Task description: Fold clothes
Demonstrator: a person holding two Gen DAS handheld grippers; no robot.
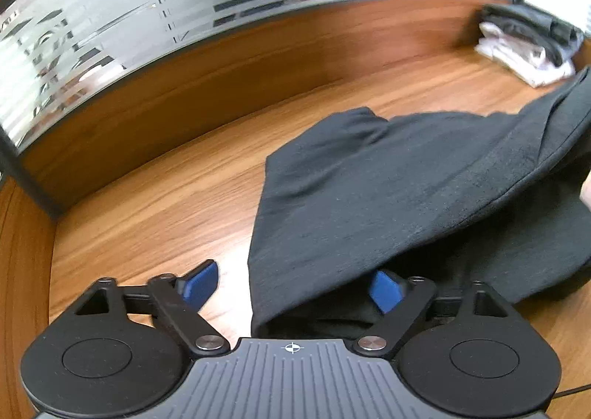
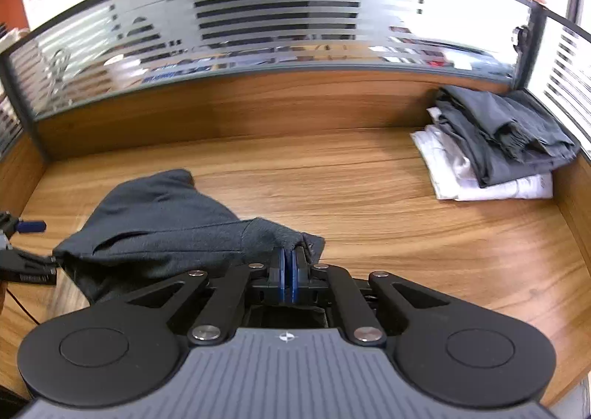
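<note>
My work surface is a wooden desk [image 2: 369, 205] with a warm orange-brown grain running across it, boxed in by low wooden panels [image 2: 240, 105] along its far edge and sides. Above the panels stands a frosted glass partition [image 2: 258, 24] with horizontal stripes and a dark frame, through which other desks and bright office light show only as blurs. Taking the desk's far right corner as the landmark, a stack of folded clothes [image 2: 491, 149] sits right in that corner, dark grey pieces lying on top of white ones. The dark garment [image 1: 388, 190] that I am working on lies well away from that corner, toward the near left part of the desk, bunched and partly lifted, with one rounded lobe pointing toward the far panel. My right gripper [image 2: 288, 260] has its blue pads pressed together on a pinch of the garment's edge, on the side nearer the corner stack. My left gripper [image 1: 291, 289] stands with its blue fingers [image 1: 201, 286] wide apart at the garment's opposite, left end; the cloth's near hem lies between them and drapes over the right one, but the pads do not press on it.
</note>
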